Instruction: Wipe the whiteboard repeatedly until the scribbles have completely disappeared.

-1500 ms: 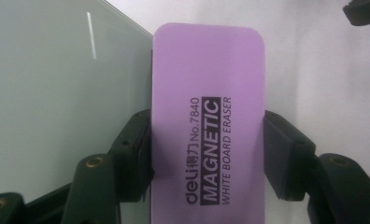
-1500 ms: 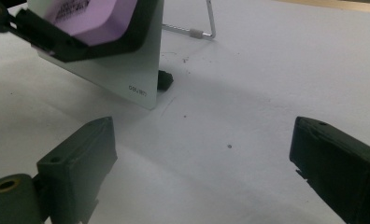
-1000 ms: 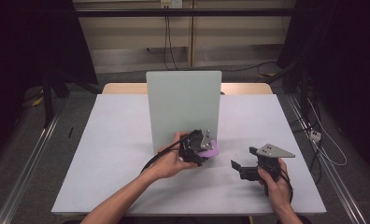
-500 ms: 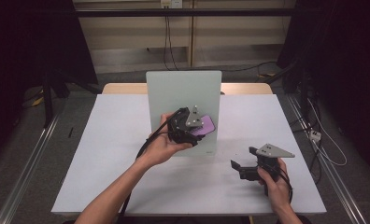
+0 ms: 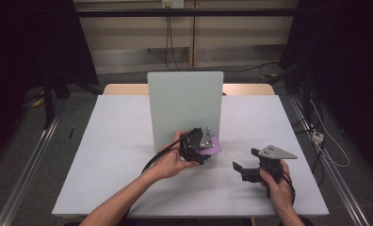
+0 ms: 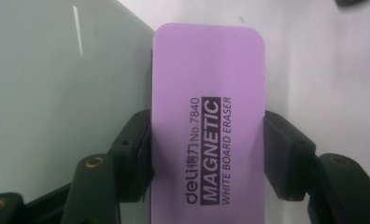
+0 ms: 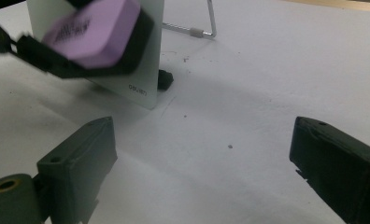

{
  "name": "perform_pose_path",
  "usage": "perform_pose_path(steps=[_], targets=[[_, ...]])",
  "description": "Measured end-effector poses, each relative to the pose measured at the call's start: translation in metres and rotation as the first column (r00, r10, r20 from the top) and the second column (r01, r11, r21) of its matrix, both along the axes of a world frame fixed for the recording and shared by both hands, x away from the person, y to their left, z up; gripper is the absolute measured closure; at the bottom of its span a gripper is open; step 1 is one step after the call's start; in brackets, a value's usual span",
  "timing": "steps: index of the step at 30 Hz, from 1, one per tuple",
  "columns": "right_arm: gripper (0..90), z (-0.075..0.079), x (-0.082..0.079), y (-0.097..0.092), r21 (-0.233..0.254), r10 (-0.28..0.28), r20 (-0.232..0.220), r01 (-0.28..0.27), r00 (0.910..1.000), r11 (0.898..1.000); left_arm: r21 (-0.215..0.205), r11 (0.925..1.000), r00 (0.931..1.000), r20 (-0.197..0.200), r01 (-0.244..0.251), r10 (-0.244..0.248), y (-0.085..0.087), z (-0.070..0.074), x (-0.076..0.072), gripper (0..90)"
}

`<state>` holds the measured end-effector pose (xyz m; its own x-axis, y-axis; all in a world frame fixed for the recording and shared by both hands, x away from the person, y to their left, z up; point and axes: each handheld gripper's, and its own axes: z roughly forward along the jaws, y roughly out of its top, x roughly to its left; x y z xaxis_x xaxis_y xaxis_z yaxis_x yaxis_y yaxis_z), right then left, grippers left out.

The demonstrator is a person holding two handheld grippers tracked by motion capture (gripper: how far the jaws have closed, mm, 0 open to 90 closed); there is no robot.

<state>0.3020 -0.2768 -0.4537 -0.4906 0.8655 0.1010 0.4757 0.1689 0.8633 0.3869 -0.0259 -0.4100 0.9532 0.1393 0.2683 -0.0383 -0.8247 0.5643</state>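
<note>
Nearest to us, our right gripper (image 5: 247, 165) sat low over the white table (image 5: 109, 155) at the right, its jaws standing wide apart with nothing but bare tabletop between them; in the right gripper view the two black jaws framed only the white surface and a few dark specks.

A little farther in, our left gripper (image 5: 204, 149) was clamped on a purple whiteboard eraser (image 5: 212, 146). In the left gripper view the pads pressed on the eraser's (image 6: 206, 126) two long sides, its printed label facing the camera. We held the eraser at the lower right corner of the upright whiteboard (image 5: 184, 106), just beside its bottom edge; we could not tell whether it touched the board's face.

Beyond that, the whiteboard stood near the middle of the table, and in the right gripper view a wire stand leg (image 7: 206, 29) showed behind it. Past the table's far edge, cables (image 5: 170, 35) hung down the wall.
</note>
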Motion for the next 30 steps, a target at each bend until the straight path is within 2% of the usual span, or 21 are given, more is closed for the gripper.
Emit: perform_pose_path(steps=[3,5,6,9,11,16,21,24,30], targets=[[7.5,0.000,0.000,0.000,0.000,0.003,0.001,-0.003,1.0000,1.000,-0.011,0.9999,0.9997,-0.022,0.000,-0.001,0.002,-0.001,0.001,41.0],[7.5,0.000,0.000,0.000,0.001,0.001,0.000,-0.001,1.0000,1.000,-0.007,1.0000,0.9998,-0.022,0.003,-0.003,0.005,0.002,0.002,41.0],[7.4,0.000,0.000,0.000,0.001,0.001,-0.001,-0.001,1.0000,1.000,-0.013,0.9999,1.0000,-0.004,-0.008,0.007,0.006,0.003,0.002,41.0],[7.5,0.000,0.000,0.000,0.000,0.002,0.000,-0.002,1.0000,1.000,-0.062,0.9975,0.9993,-0.012,-0.035,0.035,0.014,0.011,0.005,41.0],[7.5,0.000,0.000,0.001,0.001,0.000,0.000,0.000,1.0000,1.000,-0.075,0.9964,0.9992,0.000,-0.041,0.041,0.019,0.017,0.009,41.0],[7.5,0.000,0.001,0.001,0.000,0.002,-0.002,-0.002,1.0000,1.000,-0.122,0.9898,0.9970,0.016,-0.073,0.076,0.031,0.033,0.014,40.9],[7.5,0.000,0.001,0.001,0.002,-0.001,-0.003,0.001,1.0000,1.000,-0.176,0.9787,0.9939,0.014,-0.105,0.110,0.042,0.038,0.016,40.9],[7.5,0.000,0.001,0.001,0.000,0.001,-0.003,-0.001,1.0000,1.000,-0.163,0.9803,0.9927,0.026,-0.112,0.118,0.045,0.037,0.014,40.9],[7.5,-0.001,0.002,0.001,0.002,-0.003,-0.007,0.003,1.0000,1.000,-0.143,0.9832,0.9936,-0.018,-0.113,0.111,0.060,0.034,0.015,41.0]])
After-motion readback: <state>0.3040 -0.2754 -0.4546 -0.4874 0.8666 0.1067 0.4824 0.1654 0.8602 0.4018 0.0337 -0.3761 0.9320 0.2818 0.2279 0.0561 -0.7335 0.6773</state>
